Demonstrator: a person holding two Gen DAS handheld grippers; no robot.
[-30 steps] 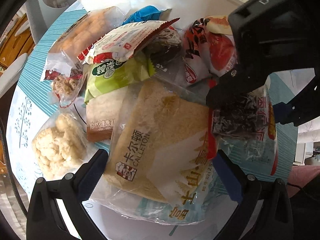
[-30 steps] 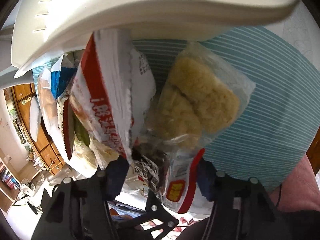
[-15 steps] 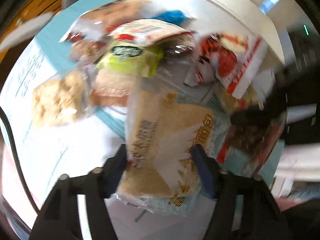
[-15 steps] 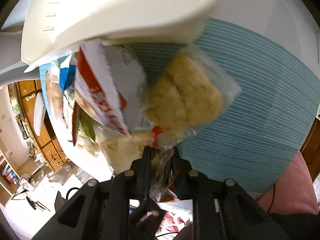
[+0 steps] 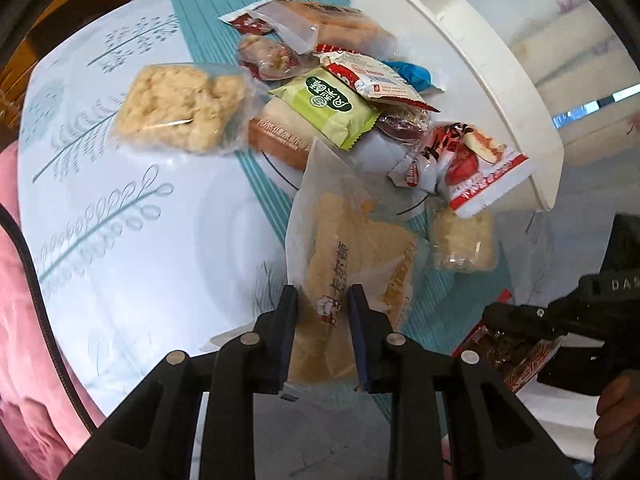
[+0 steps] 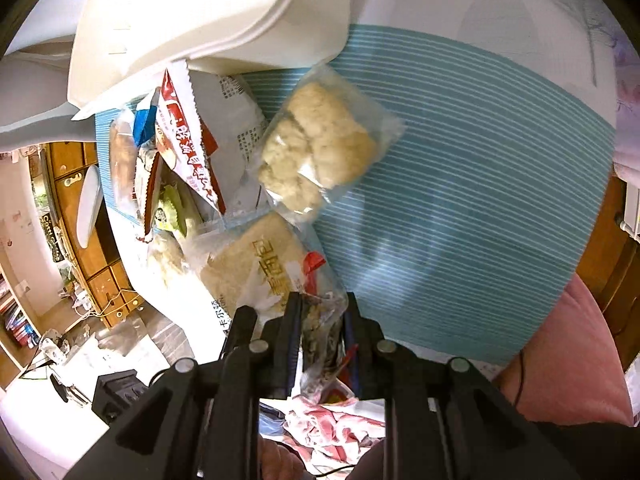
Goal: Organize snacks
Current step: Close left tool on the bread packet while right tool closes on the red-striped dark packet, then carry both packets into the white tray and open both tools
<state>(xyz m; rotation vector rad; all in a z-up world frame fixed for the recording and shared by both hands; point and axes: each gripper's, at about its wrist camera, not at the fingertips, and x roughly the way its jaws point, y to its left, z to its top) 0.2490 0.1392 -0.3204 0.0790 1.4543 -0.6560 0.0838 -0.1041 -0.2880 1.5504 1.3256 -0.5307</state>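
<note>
My left gripper is shut on a clear pack of tan bread and holds it tilted above the table. My right gripper is shut on a clear, red-edged pack of dark snack; that pack also shows in the left wrist view, pinched at the right edge. Several other snack packs lie in a heap beside a white bin: a green pack, a puffed rice cake pack, a red and white pack. The bread pack also shows in the right wrist view.
The round table wears a white cloth with a teal striped runner. A second rice cake pack lies on the runner by the white bin. Pink cushions sit at the table edge. Wooden cabinets stand beyond.
Both grippers have closed on their packs, the left on the bread, the right on the dark snack. Both have pulled back and up from the heap, carrying the packs.
</note>
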